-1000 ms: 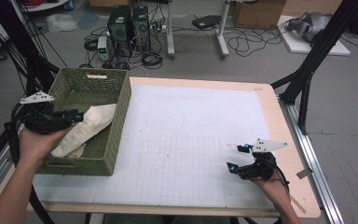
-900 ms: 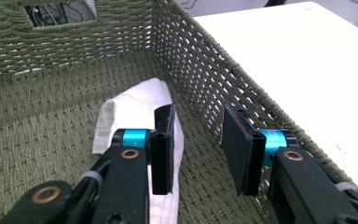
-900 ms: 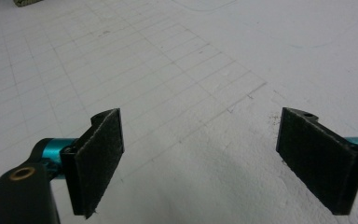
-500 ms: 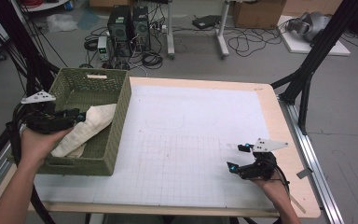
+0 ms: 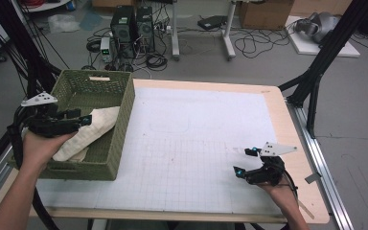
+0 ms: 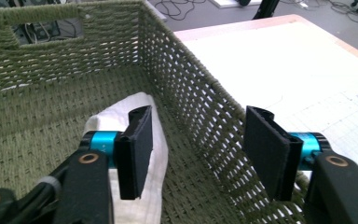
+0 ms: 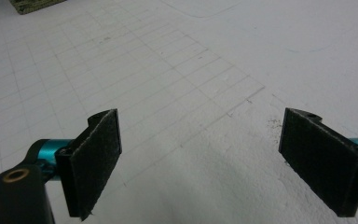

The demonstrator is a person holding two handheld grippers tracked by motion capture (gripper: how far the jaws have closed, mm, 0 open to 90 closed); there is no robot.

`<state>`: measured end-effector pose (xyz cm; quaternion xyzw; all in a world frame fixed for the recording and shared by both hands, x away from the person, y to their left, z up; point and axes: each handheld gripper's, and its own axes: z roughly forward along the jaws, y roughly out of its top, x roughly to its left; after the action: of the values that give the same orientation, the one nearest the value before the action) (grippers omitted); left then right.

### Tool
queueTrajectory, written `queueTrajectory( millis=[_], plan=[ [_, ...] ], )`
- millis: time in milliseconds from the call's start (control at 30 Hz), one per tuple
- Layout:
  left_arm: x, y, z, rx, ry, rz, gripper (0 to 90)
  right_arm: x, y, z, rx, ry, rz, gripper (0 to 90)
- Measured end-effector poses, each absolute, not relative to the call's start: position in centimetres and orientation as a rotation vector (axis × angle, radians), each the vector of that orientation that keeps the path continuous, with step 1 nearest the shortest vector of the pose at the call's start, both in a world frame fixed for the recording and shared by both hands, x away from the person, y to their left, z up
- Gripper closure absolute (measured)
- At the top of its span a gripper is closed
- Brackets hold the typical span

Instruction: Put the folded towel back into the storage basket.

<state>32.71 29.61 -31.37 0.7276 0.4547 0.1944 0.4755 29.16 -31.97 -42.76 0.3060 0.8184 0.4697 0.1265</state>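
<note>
From the high view, your left hand-held gripper sits over the left rim of the green woven basket, which stands on the left part of the white gridded surface. A cream cloth lies inside the basket, just beneath the gripper's tips. Your right hand-held gripper rests low over the surface near its front right corner, jaws spread.

In the left gripper view, your jaws have just been opening and now stand wide apart; the cloth lies on the basket floor beside the left pad, nothing pressed between them.

In the right gripper view, your jaws stand wide apart above the bare gridded surface.
</note>
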Motion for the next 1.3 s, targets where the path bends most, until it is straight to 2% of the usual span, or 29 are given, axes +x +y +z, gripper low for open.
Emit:
queueTrajectory(
  millis=[200,1300],
  plan=[
    [32.4,28.8,-31.0,1.781,1.08,0.469,38.9,29.1,-32.0,-42.7,0.9,2.379,1.374,12.3],
    [30.5,20.5,-29.7,1.77,0.867,0.432,34.7,28.9,-31.9,-42.6,0.894,2.37,1.382,12.3]
  ],
)
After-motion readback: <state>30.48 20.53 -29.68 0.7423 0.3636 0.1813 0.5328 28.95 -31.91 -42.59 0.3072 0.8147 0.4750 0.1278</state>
